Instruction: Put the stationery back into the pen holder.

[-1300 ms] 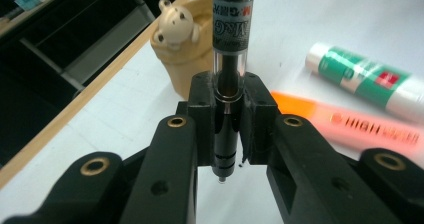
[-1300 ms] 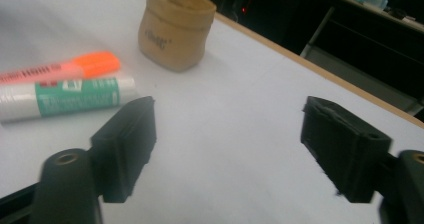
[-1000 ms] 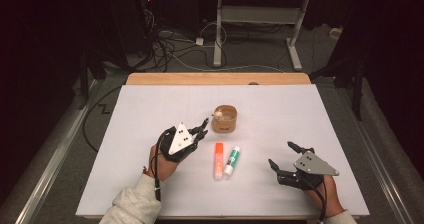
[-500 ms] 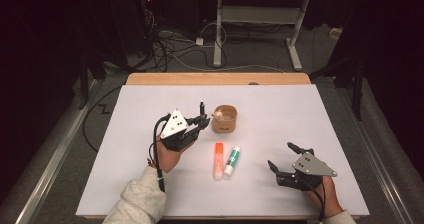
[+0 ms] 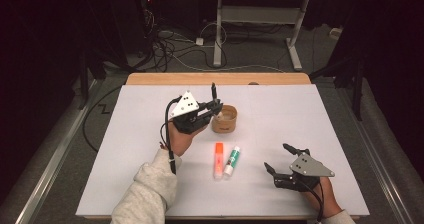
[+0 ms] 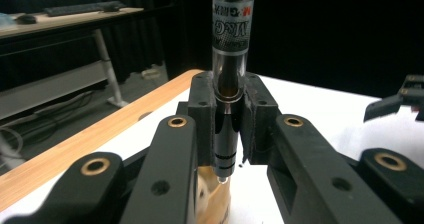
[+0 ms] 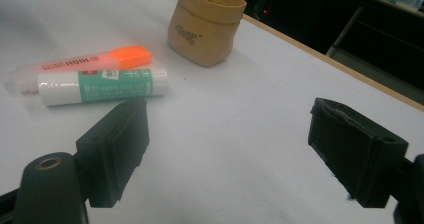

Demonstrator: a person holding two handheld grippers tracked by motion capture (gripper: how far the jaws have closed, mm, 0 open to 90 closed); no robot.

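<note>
My left gripper (image 5: 216, 107) is shut on a black pen (image 5: 213, 92) that stands upright, just left of a small tan pouch (image 5: 225, 119). In the left gripper view the pen (image 6: 227, 84) is clamped between the jaws, its tip pointing down over the pouch's (image 6: 215, 206) open mouth. An orange highlighter (image 5: 218, 160) and a white-and-green glue stick (image 5: 232, 160) lie side by side in front of the pouch. My right gripper (image 5: 276, 156) rests open near the front right. In its view the highlighter (image 7: 85, 64), glue stick (image 7: 100, 86) and pouch (image 7: 205, 29) lie beyond the empty jaws.
A white sheet (image 5: 325, 114) covers the table, with a wooden edge (image 5: 215, 78) at the far side. Something pale sits inside the pouch. Desk legs and cables lie on the floor beyond.
My left gripper has lifted and moved away and to the right with the pen, which now stands upright at the pouch. The right gripper has stayed put.
</note>
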